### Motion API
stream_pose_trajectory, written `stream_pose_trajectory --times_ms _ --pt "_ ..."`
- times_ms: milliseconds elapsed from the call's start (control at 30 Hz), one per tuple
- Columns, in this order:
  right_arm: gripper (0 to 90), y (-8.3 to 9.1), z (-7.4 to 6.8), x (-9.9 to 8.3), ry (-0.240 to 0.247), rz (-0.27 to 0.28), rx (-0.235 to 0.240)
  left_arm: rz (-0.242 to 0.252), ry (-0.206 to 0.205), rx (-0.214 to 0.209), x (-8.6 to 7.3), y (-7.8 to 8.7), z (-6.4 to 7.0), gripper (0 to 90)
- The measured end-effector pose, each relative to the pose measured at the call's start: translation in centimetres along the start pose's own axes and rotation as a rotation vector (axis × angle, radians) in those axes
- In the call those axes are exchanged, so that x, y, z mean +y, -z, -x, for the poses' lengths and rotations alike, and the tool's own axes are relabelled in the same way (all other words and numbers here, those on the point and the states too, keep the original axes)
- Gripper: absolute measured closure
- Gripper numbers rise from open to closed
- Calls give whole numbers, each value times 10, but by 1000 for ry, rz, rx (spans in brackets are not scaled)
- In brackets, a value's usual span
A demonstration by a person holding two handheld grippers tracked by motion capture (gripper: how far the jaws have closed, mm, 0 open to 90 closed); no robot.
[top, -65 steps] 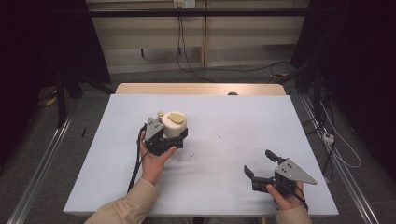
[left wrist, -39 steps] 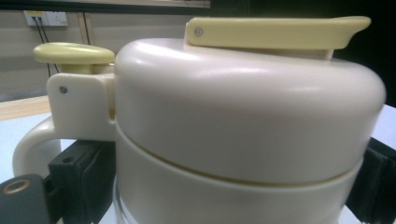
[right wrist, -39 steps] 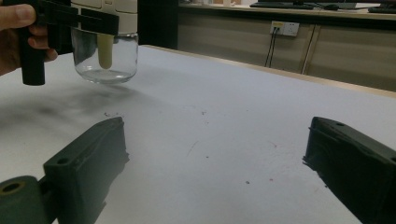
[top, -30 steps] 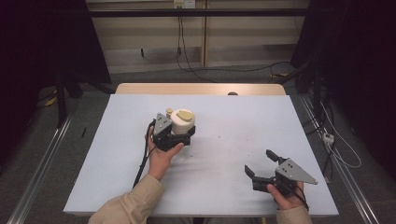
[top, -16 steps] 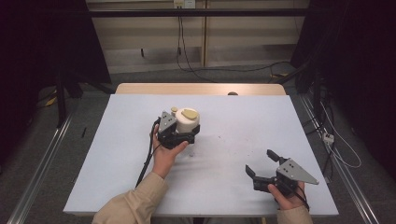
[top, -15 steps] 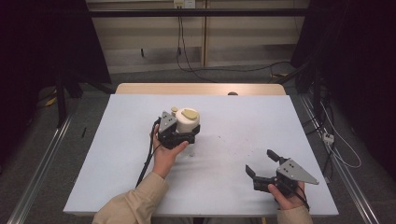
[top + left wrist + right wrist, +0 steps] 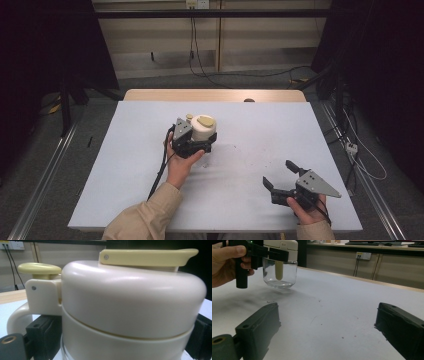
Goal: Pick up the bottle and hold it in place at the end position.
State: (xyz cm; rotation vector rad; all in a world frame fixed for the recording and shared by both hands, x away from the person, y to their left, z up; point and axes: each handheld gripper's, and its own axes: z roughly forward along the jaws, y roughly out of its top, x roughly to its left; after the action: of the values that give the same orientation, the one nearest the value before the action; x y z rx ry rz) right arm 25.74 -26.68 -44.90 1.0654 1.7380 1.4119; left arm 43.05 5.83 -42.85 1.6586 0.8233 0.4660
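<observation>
Near the right corner of the light grey table (image 7: pixel 125 190), the right gripper (image 7: pixel 281 175) rests with its 2 jaws wide apart and empty. Farther, left of centre, the left gripper (image 7: pixel 199 146) is clamped on the cream plastic jug with clear glass base and yellow lid (image 7: pixel 202 129), held just above the table. The glass looks fragile and slippery (the plastic collar seems the safer hold). Compared with 2.2 s ago, the jug has moved right and farther.

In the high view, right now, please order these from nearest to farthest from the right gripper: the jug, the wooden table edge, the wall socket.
1. Jug, up-left of the right gripper, held by the left gripper.
2. Wooden table edge, far side.
3. Wall socket, top, on the wall.
</observation>
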Motion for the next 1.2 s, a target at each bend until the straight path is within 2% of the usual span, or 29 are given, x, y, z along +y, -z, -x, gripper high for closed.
stream_pose_trajectory --times_ms 100,467,667,933,1200 --pt "44 1 0 0 -2 -2 -2 -3 -6 -2 1 -3 1 64" --pt "44 0 0 0 0 0 0 -18 13 3 -3 -15 3 64" --pt "43 0 1 0 2 1 -1 -32 7 10 -6 -19 2 64" --pt "43 -1 1 0 3 -1 1 -29 9 19 -8 -23 1 64" --pt "43 -1 1 0 1 -3 0 -37 -3 11 -3 -30 7 64"
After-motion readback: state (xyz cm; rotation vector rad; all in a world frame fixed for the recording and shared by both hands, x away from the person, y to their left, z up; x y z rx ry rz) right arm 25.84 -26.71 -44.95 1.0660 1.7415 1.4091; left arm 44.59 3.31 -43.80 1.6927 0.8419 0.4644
